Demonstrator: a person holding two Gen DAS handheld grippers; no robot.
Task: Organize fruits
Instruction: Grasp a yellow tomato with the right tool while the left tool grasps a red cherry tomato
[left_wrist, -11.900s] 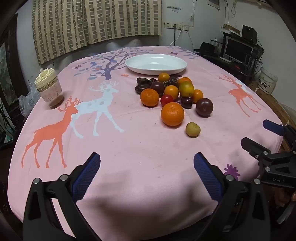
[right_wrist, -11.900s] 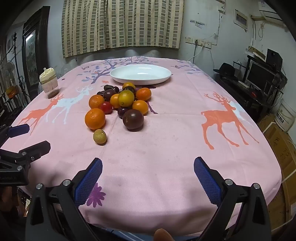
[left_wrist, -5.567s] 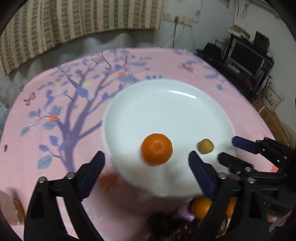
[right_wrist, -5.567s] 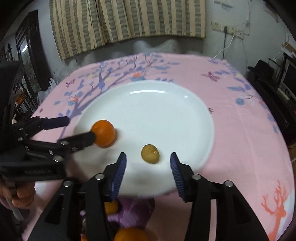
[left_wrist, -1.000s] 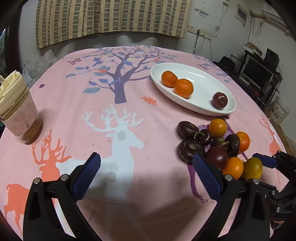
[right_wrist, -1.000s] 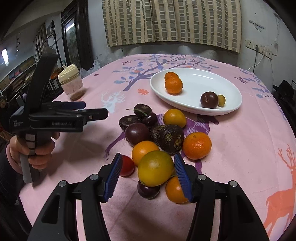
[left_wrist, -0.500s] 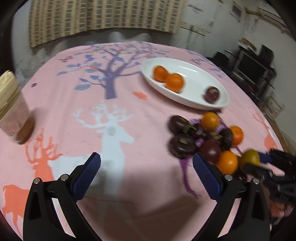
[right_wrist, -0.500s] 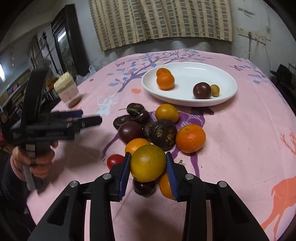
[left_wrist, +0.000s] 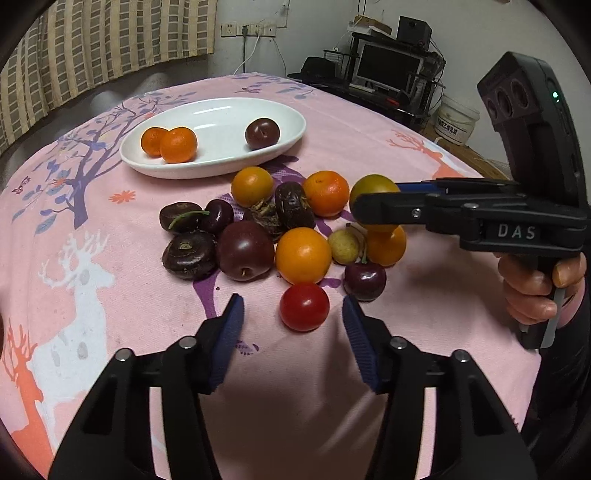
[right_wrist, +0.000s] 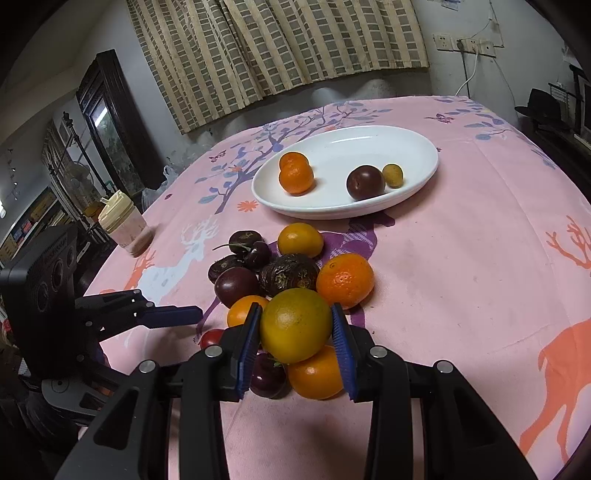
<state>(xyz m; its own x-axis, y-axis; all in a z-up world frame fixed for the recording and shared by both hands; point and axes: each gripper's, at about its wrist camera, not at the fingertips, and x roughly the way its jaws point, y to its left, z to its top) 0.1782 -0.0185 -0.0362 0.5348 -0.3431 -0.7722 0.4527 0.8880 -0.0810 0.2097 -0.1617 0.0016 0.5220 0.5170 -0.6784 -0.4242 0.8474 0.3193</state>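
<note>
Fruit lies heaped on the pink tablecloth (left_wrist: 388, 122) printed with deer and a tree, just near of the white oval plate (right_wrist: 417, 147). My right tongs (right_wrist: 295, 332) are closed on a round yellow-green orange (right_wrist: 295, 325) with a dimpled skin, both blue ribbed pads pressed to its sides, and it sits lifted above the near edge of the heap. My left tongs (left_wrist: 291, 321) are spread wide and hold nothing; a smooth, glossy red tomato (left_wrist: 304, 306) lies on the cloth between their tips, touching neither pad.

In the heap I see a shiny dark plum (left_wrist: 245, 250), a smooth orange (left_wrist: 303, 254) just right of it, a small pale yellow fruit (left_wrist: 343, 246), a dark cherry (left_wrist: 365, 281) with a stem, and a bumpy-skinned tangerine (left_wrist: 326, 193) at the far right. Wrinkled, flattened brown fruits (left_wrist: 189, 254) lie on the left side of the heap.

The plate is glazed and shallow. On it rest two tangerines (right_wrist: 295, 173) touching each other at the left, a round dark plum on the plate (right_wrist: 365, 182) to the right, and a small tan fruit (right_wrist: 392, 175) just beside that plum. A jar (right_wrist: 123, 221) with a cream lid stands well apart at the far left of the table.
</note>
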